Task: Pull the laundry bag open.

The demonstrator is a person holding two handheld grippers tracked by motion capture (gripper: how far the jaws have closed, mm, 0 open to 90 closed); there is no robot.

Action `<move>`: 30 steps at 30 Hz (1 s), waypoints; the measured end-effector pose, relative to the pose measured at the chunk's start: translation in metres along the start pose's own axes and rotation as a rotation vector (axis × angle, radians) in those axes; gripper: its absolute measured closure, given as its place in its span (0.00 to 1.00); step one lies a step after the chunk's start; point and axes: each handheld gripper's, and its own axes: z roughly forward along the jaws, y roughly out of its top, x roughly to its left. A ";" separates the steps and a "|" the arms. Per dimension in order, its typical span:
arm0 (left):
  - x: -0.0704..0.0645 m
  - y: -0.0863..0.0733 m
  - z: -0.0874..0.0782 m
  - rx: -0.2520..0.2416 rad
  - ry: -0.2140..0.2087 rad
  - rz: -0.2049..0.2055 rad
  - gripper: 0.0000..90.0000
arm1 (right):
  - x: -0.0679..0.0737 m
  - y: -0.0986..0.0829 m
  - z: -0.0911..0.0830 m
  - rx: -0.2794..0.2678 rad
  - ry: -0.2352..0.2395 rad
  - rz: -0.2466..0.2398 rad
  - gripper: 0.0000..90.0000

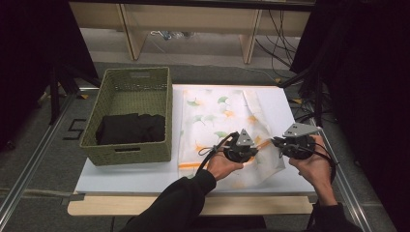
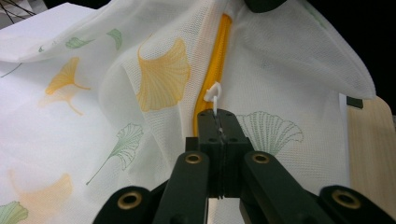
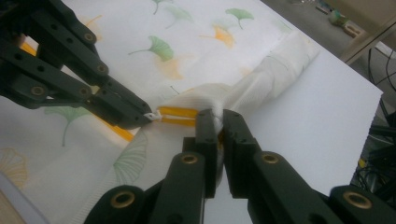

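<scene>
On the floor at the far left, beside the worktop (image 1: pixel 145 181), a dark marking reads like the figure 5 (image 1: pixel 76 129). Just right of it, on the left part of the white worktop, stands a green woven basket (image 1: pixel 126 147) with a pale label on its far wall, too small to read; black folded cloth (image 1: pixel 129 127) lies inside it. Right of the basket a white mesh bag (image 1: pixel 212 116) printed with green and orange ginkgo leaves lies spread over the middle of the worktop, its near right corner lifted and bunched. No writing can be made out on the bag.

The left gripper (image 1: pixel 240 151), held near the middle right of the worktop, has its jaws pressed together on the small white zipper pull (image 2: pixel 214 93), which stands at the yellow zipper (image 2: pixel 215 65) running along the raised fold of the bag. Just to its right, the right gripper (image 1: pixel 280 143) is clenched on a bunch of the white mesh at the end of the zipper, with fabric pinched between its jaws. The two grippers sit close together, tips nearly meeting over the short stretch of yellow zipper between them
</scene>
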 end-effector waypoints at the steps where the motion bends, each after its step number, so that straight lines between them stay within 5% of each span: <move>1: 0.000 -0.001 0.001 0.009 0.001 0.000 1.00 | -0.001 -0.001 0.002 -0.004 -0.002 -0.009 0.96; 15: 0.003 -0.004 -0.001 0.087 0.006 0.042 1.00 | 0.000 -0.001 0.002 0.009 0.000 -0.006 0.96; 18: 0.002 -0.006 0.000 0.090 0.012 0.029 1.00 | 0.000 -0.003 0.002 0.016 -0.011 0.010 0.96; 22: 0.002 -0.008 0.002 0.117 0.006 0.030 1.00 | 0.000 -0.002 -0.003 0.014 -0.025 -0.029 0.96; 30: 0.006 -0.014 0.001 0.154 0.018 0.026 1.00 | -0.003 -0.007 -0.004 0.028 -0.032 0.007 0.96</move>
